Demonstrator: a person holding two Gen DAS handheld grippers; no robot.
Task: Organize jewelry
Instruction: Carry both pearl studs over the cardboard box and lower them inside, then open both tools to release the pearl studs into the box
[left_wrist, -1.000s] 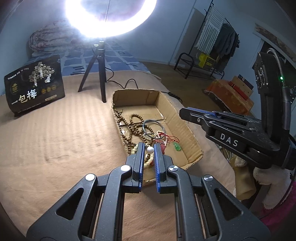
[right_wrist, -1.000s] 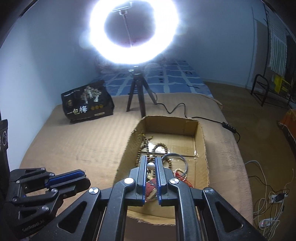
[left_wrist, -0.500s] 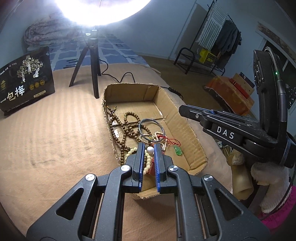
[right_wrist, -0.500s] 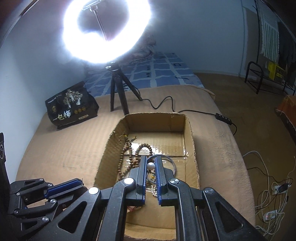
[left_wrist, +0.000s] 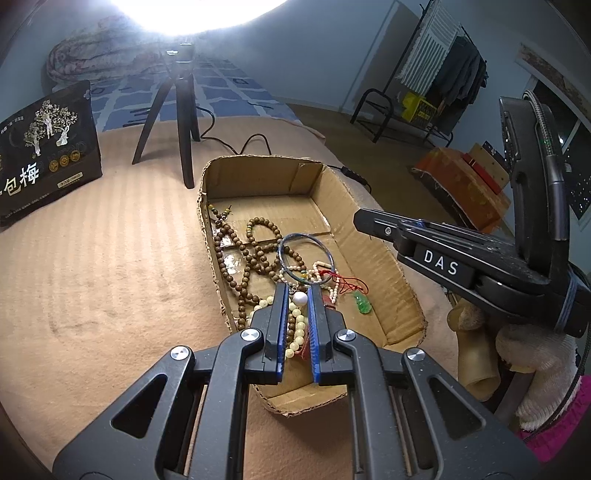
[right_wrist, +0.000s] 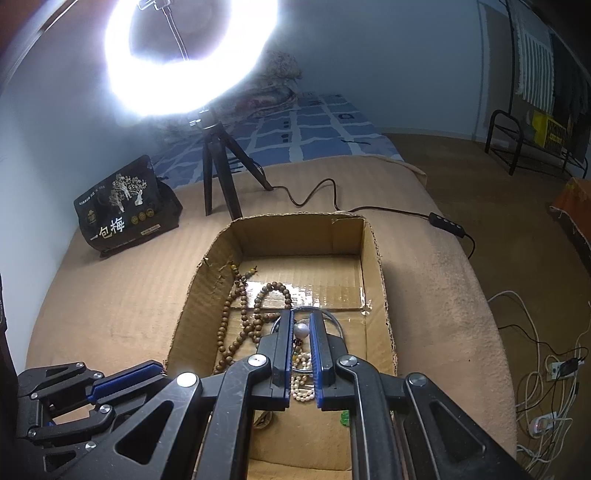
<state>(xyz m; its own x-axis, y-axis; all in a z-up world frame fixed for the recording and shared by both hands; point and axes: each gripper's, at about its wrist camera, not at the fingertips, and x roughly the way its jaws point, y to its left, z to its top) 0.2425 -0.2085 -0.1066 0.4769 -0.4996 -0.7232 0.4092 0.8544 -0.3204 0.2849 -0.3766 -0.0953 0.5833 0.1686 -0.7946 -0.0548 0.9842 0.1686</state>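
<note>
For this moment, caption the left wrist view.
Left gripper pinching a white pearl bead above a cardboard box of tangled beaded jewelry.

- An open, shallow cardboard box was set on the tan blanket, its jewelry heaped toward the near left corner.
- Long strands of brown wooden beads were looped along the box's left wall.
- A thin dark bangle was laid over the beads near the box's middle.
- A green pendant on red cord was seen toward the right wall.
- Cream pearl strands were tangled by the near edge.
</note>
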